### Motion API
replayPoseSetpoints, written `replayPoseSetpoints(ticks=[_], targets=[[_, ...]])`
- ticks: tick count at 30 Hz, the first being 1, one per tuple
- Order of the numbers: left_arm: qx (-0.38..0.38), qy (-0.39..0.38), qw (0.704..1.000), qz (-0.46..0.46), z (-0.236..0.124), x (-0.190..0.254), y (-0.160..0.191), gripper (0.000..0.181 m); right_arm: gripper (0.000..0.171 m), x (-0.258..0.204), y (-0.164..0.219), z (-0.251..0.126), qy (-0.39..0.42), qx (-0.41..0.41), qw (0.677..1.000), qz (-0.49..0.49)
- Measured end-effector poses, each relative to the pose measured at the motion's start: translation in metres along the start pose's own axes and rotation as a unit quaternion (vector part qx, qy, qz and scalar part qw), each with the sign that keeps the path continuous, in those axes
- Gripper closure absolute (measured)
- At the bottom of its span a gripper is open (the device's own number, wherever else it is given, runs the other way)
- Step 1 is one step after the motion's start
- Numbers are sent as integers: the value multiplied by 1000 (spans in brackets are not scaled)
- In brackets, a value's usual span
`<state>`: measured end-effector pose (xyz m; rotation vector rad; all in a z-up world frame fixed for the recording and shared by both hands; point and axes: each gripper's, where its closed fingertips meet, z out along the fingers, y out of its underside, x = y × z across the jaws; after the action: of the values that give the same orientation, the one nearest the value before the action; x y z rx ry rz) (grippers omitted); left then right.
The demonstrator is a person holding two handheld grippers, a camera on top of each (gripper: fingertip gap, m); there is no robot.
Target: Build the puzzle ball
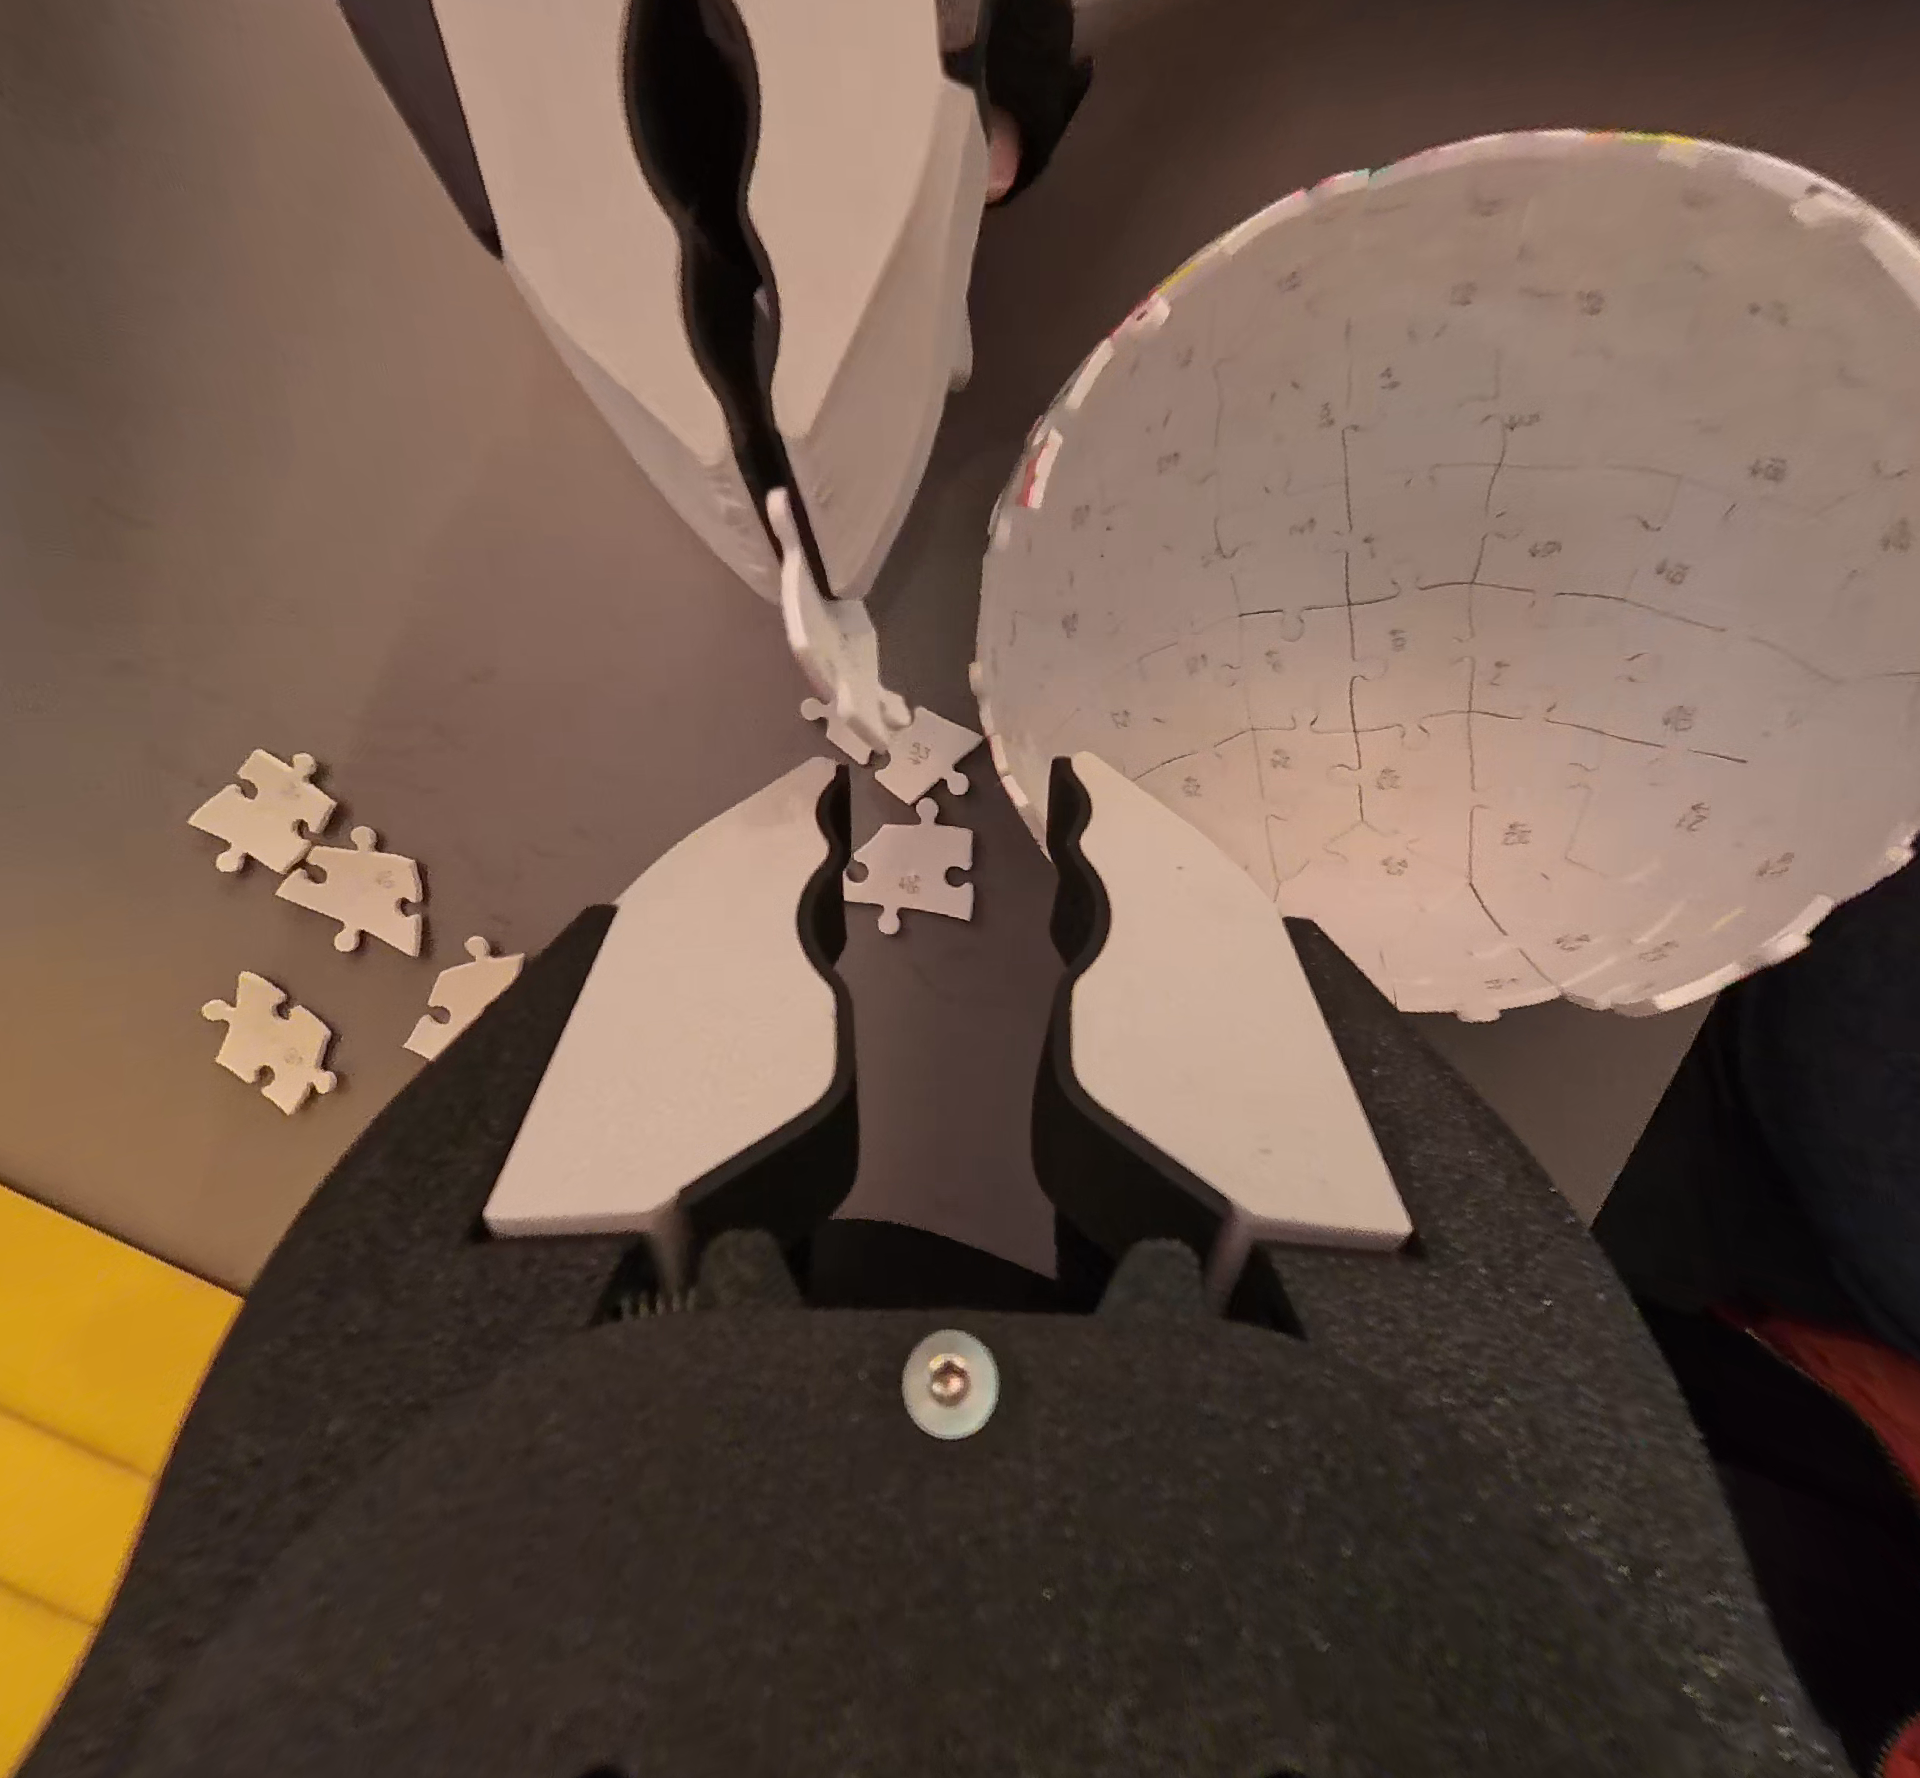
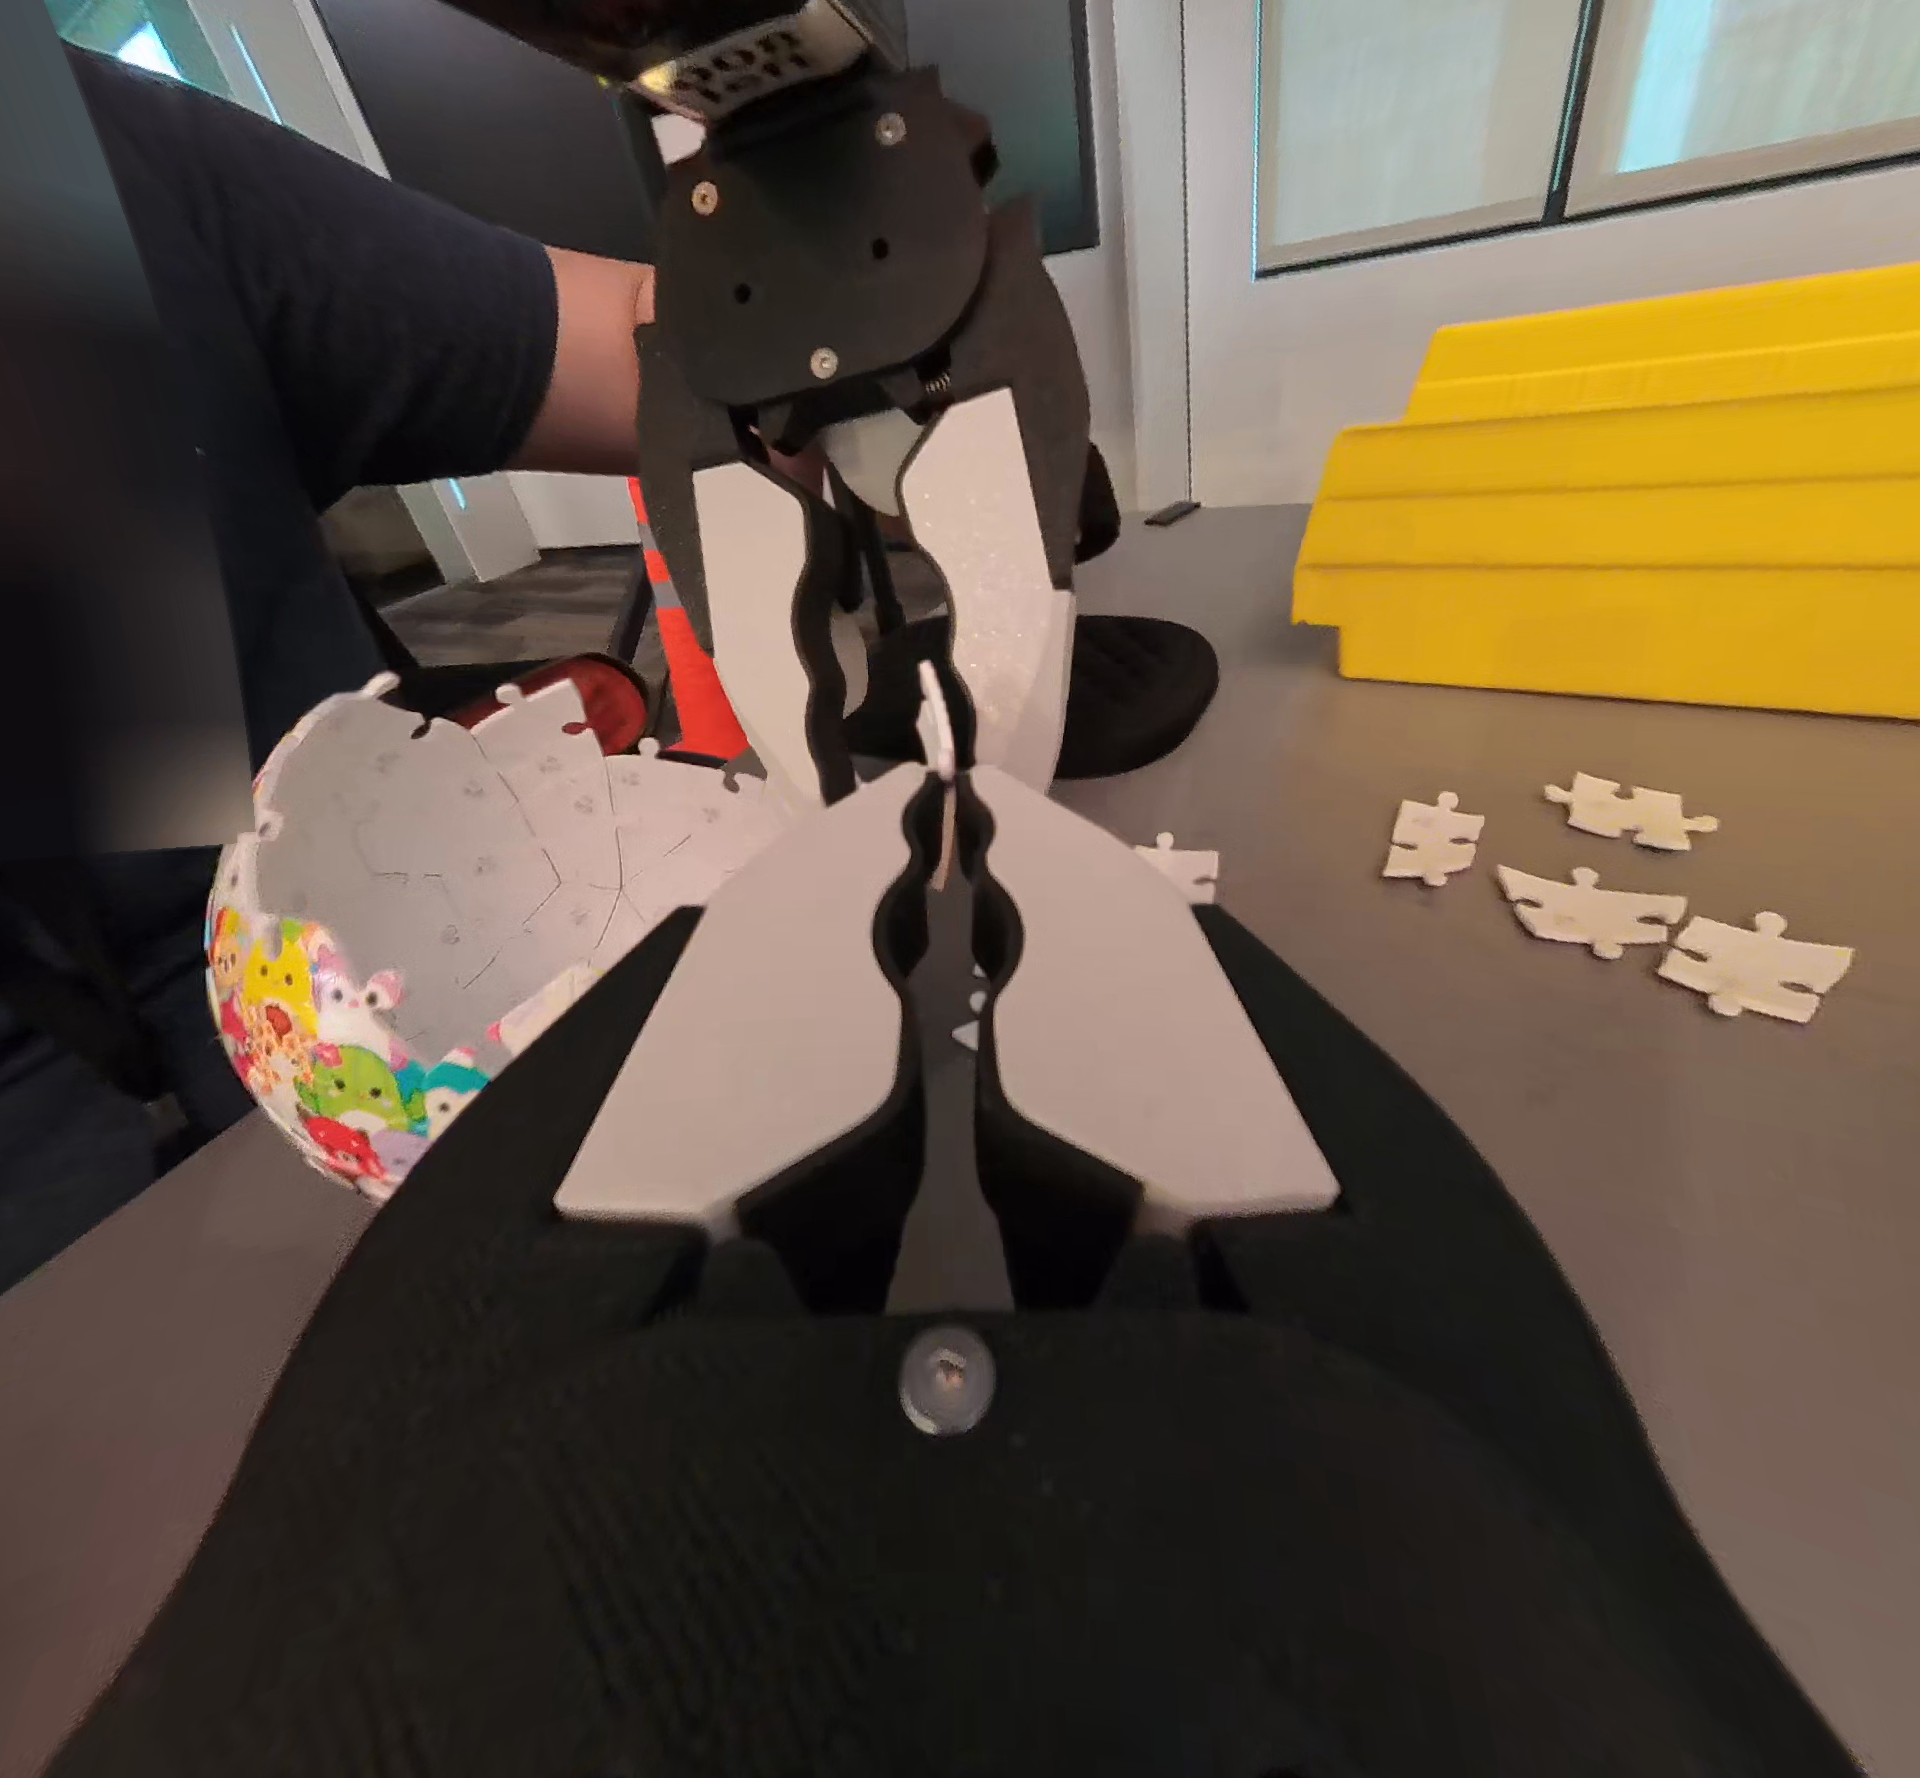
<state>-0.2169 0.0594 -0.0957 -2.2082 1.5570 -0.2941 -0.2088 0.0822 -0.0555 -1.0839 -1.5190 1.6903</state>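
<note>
The half-built puzzle ball (image 1: 1455,585) lies open side up on the grey table, white inside; its colourful outside shows in the right wrist view (image 2: 312,1053). My right gripper (image 2: 945,788) is shut on a white puzzle piece (image 2: 940,741), held edge-on. In the left wrist view it (image 1: 805,575) comes down from above with that piece (image 1: 831,658) touching two loose pieces (image 1: 914,871) on the table. My left gripper (image 1: 945,783) is open and empty, its jaws on either side of those pieces, its right finger against the ball's rim. Its fingers (image 2: 748,606) face my right gripper.
Several loose white pieces (image 1: 312,876) lie on the table left of my left gripper; they also show in the right wrist view (image 2: 1590,907). Stacked yellow bins (image 2: 1621,502) stand at the table's far side. A person's arm (image 2: 416,326) holds the left gripper. Tip to tip, the grippers are about 4 centimeters apart.
</note>
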Motion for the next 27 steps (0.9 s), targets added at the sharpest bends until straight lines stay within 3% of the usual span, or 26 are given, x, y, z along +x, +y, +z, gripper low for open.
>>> replayPoseSetpoints(ticks=[4, 10, 27], targets=[[5, 3, 1000, 2, 0, 0, -3, 145, 169, -12, 0, 6, -60, -29, 995, 68], [10, 4, 1000, 6, 2, -2, -5, 144, 168, -14, 13, 14, -74, -86, 991, 70], [20, 23, 999, -28, 3, -4, 2, 146, 168, -9, 17, 14, -43, -95, 989, 104]])
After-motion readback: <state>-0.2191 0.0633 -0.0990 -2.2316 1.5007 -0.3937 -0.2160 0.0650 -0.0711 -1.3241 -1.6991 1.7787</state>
